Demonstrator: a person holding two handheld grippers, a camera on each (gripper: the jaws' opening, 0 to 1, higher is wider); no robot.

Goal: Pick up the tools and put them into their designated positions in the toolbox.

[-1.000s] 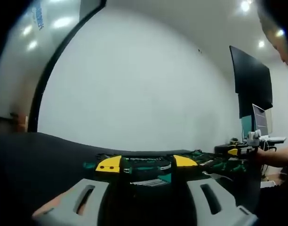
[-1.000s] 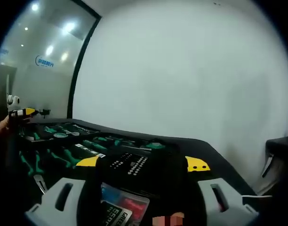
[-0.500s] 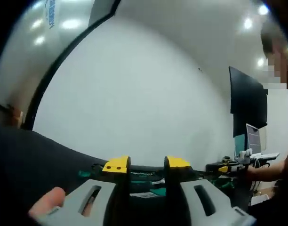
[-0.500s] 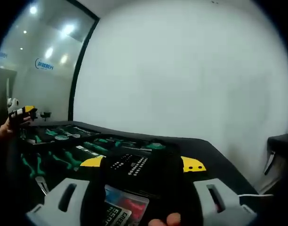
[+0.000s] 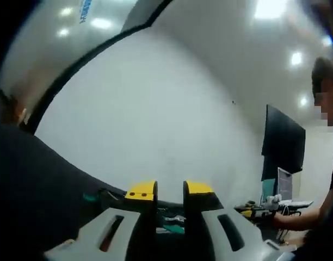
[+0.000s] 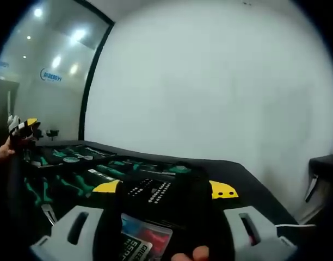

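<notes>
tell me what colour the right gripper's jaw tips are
Yellow tips on the right gripper, clearest in the right gripper view.

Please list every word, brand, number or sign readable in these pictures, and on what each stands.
Blue lettering on the glass wall: too blurred to read.
Label on the black case in the right tool: print too small to read.
No text can be quoted with certainty.

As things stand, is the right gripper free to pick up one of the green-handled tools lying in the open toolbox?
Probably not yet. The right gripper is shut on a black case, so its jaws are occupied. The green-handled tools lie uncovered in the toolbox, down to its left.
</notes>
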